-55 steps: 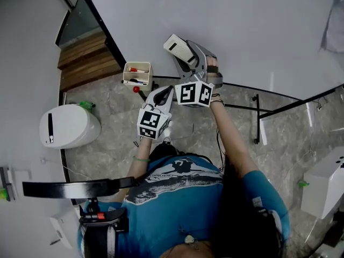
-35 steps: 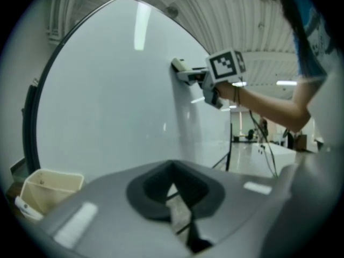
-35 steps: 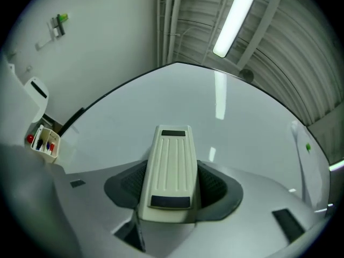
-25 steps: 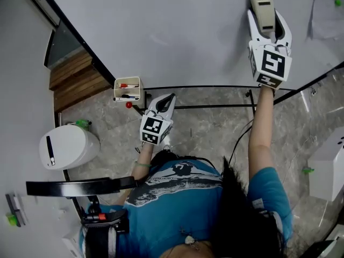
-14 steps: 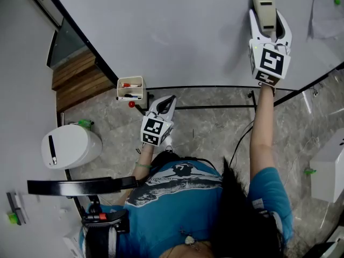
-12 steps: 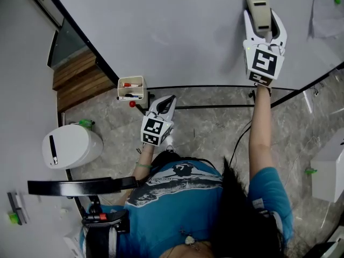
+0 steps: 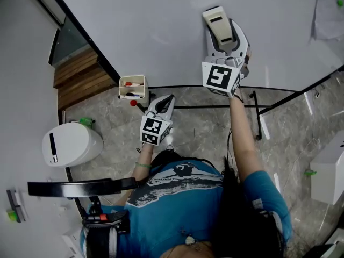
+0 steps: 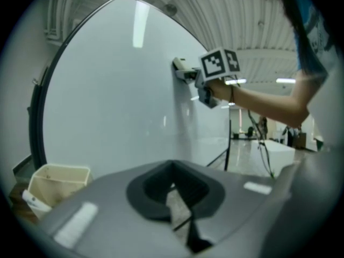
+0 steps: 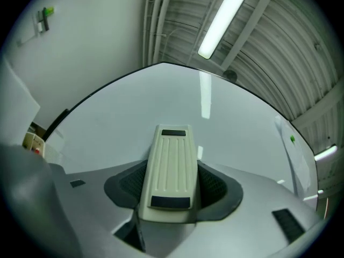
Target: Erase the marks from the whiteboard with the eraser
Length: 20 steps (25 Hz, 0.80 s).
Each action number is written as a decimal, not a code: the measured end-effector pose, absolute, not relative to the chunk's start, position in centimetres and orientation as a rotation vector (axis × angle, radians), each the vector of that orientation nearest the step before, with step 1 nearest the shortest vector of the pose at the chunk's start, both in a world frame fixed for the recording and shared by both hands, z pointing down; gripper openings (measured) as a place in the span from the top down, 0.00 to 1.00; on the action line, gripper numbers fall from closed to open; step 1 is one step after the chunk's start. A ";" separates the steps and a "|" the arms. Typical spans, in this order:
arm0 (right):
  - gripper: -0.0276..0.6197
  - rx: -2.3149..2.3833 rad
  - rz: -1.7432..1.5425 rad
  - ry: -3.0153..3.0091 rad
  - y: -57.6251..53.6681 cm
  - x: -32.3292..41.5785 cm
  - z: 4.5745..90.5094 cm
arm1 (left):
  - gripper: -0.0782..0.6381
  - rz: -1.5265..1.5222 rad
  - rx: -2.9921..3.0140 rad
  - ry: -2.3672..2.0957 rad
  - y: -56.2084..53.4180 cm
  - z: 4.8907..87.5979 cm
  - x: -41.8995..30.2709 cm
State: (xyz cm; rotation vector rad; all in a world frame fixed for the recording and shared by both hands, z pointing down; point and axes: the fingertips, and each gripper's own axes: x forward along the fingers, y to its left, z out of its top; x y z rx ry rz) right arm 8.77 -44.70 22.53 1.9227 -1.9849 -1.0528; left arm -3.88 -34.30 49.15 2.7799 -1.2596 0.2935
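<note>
board: big white board fills the top of the head view, black edge down its left side; also behind the jaws in the left gripper view and the right gripper view, surface looks plain white from here
floor: grey marbled floor below the board, with the black stand bars running over it
person: blue shirt at the bottom of the head view, right arm stretched up to the board, left arm bent and kept low
bin: white rounded bin on the floor, well off to the left
right gripper: right gripper is up at the board, marker cube facing the camera; its own view shows both jaws clamped tight on the sides of the eraser
left gripper: left gripper hangs low just right of the box, apart from the board; its own view shows the jaws pressed together, only a thin slit, nothing between them
box: small cream box at the board's lower left edge, seen low left in the left gripper view
eraser: cream eraser, ribbed back toward the camera, sticks out past the right jaws with its face flat on the board, upper middle; seen side-on from the left gripper view
markers: a couple of markers lie in the box, one is red
</note>
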 end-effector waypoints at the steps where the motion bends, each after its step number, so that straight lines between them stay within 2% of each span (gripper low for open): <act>1: 0.55 1.882 -1.066 -1.979 -44.7 7.5 23.5 | 0.90 0.295 2.777 -1.262 -34.3 49.2 -4.0; 11: 0.55 1.453 -1.108 -1.974 -45.1 -3.8 35.9 | 0.90 0.316 2.730 -1.297 -34.2 50.2 -5.2; 20: 0.55 1.372 -1.083 -1.942 -45.2 -5.2 38.1 | 0.90 0.309 2.718 -1.313 -34.3 50.2 -5.6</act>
